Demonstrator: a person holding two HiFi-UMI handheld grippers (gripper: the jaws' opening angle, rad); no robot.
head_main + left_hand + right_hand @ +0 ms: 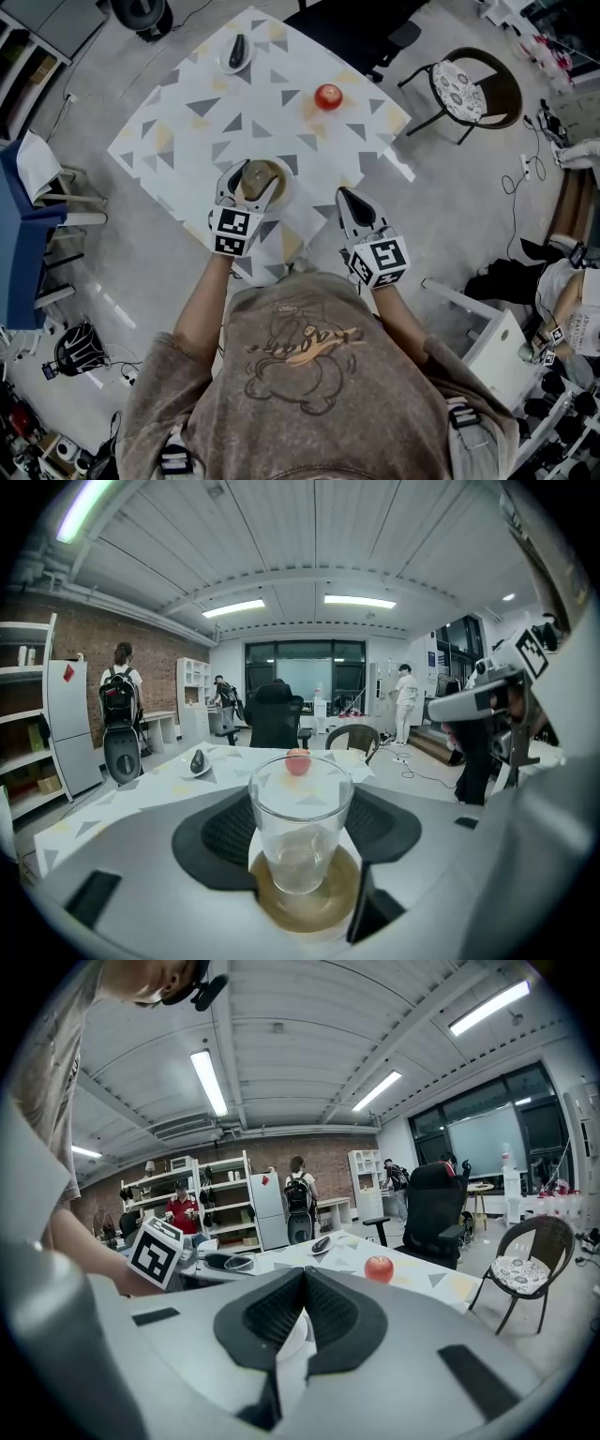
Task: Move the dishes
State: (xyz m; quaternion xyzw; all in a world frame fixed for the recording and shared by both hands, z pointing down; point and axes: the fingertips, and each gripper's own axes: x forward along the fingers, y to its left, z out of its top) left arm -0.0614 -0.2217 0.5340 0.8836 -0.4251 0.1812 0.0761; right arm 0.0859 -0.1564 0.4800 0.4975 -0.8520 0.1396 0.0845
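A clear empty glass stands upright on a brown saucer at the near side of the table. My left gripper has its two black pads against the glass's sides, shut on it. From the head view, the glass sits between that gripper's fingers. My right gripper is shut with nothing in it, just off the table's near right edge. Its joined pads point toward a red apple. Farther back lies a small white plate holding a dark oval thing.
The table has a white cloth with grey and yellow triangles. The apple lies at its far right. A wicker chair stands to the right, a dark office chair behind the table and a blue cabinet to the left. Several people stand in the background.
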